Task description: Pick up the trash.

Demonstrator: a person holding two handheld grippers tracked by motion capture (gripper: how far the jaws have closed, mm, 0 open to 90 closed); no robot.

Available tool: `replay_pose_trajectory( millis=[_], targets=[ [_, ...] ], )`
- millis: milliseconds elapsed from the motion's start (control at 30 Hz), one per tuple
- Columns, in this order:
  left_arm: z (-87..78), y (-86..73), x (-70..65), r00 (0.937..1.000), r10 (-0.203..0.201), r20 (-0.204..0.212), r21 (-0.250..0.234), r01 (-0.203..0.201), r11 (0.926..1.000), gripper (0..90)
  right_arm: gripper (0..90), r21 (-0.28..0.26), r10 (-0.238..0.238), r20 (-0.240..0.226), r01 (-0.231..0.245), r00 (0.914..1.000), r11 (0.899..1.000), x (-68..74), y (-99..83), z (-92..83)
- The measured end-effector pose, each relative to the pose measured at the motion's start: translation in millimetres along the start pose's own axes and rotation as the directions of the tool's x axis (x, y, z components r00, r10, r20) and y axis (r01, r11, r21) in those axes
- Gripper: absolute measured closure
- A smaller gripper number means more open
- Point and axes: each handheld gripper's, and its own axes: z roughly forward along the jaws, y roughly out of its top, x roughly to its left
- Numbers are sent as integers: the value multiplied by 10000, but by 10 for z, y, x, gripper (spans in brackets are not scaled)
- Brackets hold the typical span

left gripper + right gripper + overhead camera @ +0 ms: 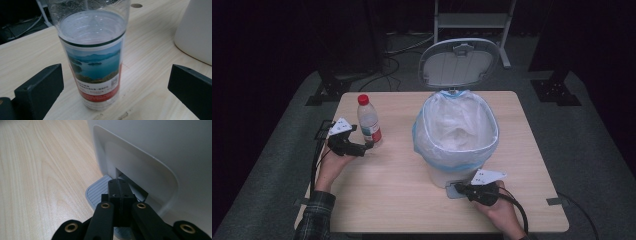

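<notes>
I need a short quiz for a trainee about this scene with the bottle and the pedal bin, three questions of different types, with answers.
1. True or false: the left gripper is shut on the bottle.
2. The right gripper presses which part of the bin? A lid; B pedal; C bag.
3. Fill in: the bin's lid stands ____.

Key: 1 false, its jaws stand open on either side of the bottle; 2 B; 3 open.
</notes>
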Motion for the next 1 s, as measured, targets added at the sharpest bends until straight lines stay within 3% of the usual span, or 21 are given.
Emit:
replay_pose_trajectory(
  millis=[433,533,1000],
  targets=[
    [176,-17,176,9994,-35,334,-206,42,9998,0,900,0,18,27,-18,10000,10000,4,0,0],
    [231,-56,203,9991,-194,372,-115,199,9997,0,900,-3,21,33,-21,10000,10000,5,0,0],
    [384,-63,235,9984,-411,383,-147,417,9990,0,900,2,16,42,-16,10000,10000,3,-1,0]
  ],
)
